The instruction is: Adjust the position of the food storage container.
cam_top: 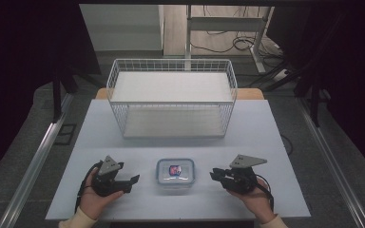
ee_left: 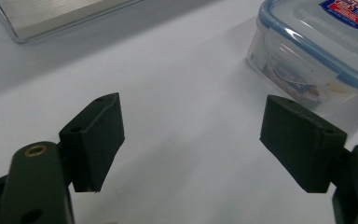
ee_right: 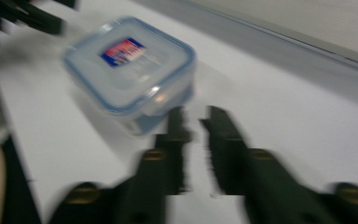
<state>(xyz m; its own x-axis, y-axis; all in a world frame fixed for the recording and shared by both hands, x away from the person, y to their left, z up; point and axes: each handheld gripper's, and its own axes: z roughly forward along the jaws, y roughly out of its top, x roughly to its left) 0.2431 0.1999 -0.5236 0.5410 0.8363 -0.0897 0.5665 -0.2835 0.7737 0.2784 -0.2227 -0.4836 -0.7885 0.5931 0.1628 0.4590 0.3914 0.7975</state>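
A small clear food container (cam_top: 175,173) with a blue-rimmed lid and a red-and-blue label sits on the white table near its front edge. My left gripper (cam_top: 134,183) lies to its left, pointing toward it, a short gap away. In the left gripper view its jaws (ee_left: 191,135) stand wide open over bare table, with the container (ee_left: 317,42) at the upper right. My right gripper (cam_top: 215,175) is to the container's right, apart from it. The right gripper view is blurred. There the jaws (ee_right: 196,123) show a narrow gap with nothing in it, just short of the container (ee_right: 130,65).
A white wire basket (cam_top: 171,61) with a white floor stands at the back middle of the table (cam_top: 256,137). Beyond the table are a desk frame and cables on the floor. A metal rail runs along each side of the table.
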